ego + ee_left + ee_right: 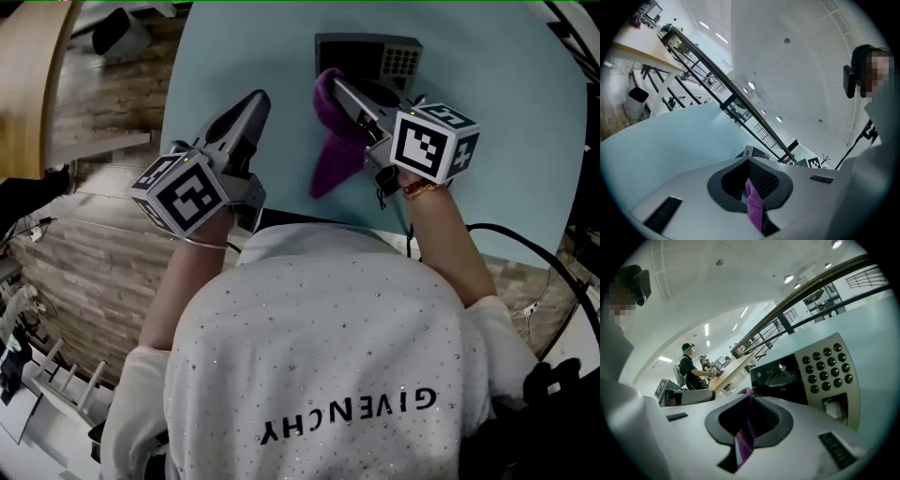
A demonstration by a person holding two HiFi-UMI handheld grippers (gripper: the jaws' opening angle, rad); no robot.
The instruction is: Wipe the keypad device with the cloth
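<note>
The grey keypad device (pixel 375 54) lies on the pale blue table (pixel 506 122) at the far side; its round black keys (pixel 829 373) fill the right of the right gripper view. My right gripper (pixel 339 86) (pixel 751 397) is shut on the purple cloth (pixel 336 145) (pixel 746 427), which hangs over the device's near edge. My left gripper (pixel 255 105) hovers to the cloth's left, apart from the device. In its own view the left gripper (pixel 752 180) has a purple strip (pixel 754 204) pinched between its jaws, with the device (pixel 752 152) beyond. The head view shows no cloth at the left gripper.
The table's left edge borders a wood-plank floor (pixel 103 103), with a wooden desk (pixel 28 84) at the far left. A black cable (pixel 525 244) runs off the table's near right. Two people sit at a distant desk (pixel 691 369).
</note>
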